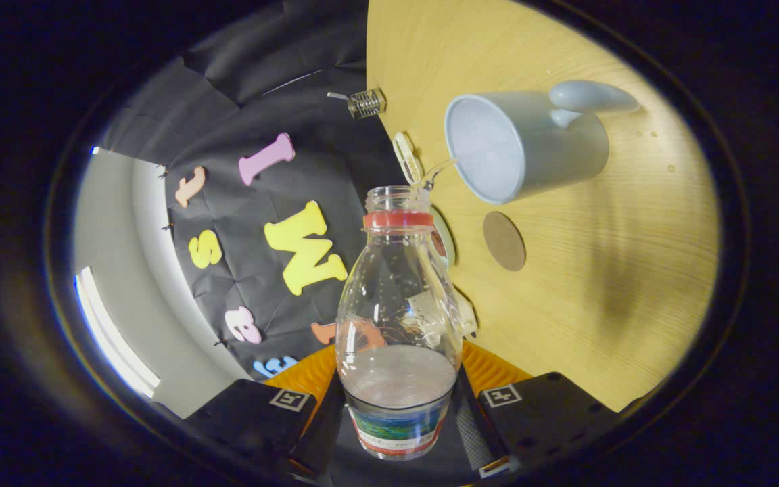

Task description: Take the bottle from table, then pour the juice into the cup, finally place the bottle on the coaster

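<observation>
1. Tongs (399, 412), bottom centre of frame: closed around the lower body of the bottle (397, 325), one finger pressing each side, just above the label band.
2. Bottle: clear, uncapped, red ring (398, 219) under the open mouth. Long axis runs from the tongs straight up the frame, mouth at mid-frame. A little pale liquid sits in the bottom part near the tongs, well short of the neck.
3. View is rolled: the tabletop (599, 284) fills the right half of frame, its edge runs roughly vertical. So the bottle looks tipped well over toward the tabletop side. Judgement: pour step in hand.
4. Coaster (504, 241), round brown disc, right of the bottle neck, flat on the tabletop, nothing on it.
5. Cup (521, 145), pale blue mug with handle, upper right of the mouth, just beyond the coaster. Its opening faces the bottle mouth.
6. Key relation: mouth is near the cup rim but apart from it, offset to the left and below in frame. A thin clear thread seems to bridge the gap; can't tell for sure if it's a stream.
7. Risk: spill short of the rim onto the tabletop.
</observation>
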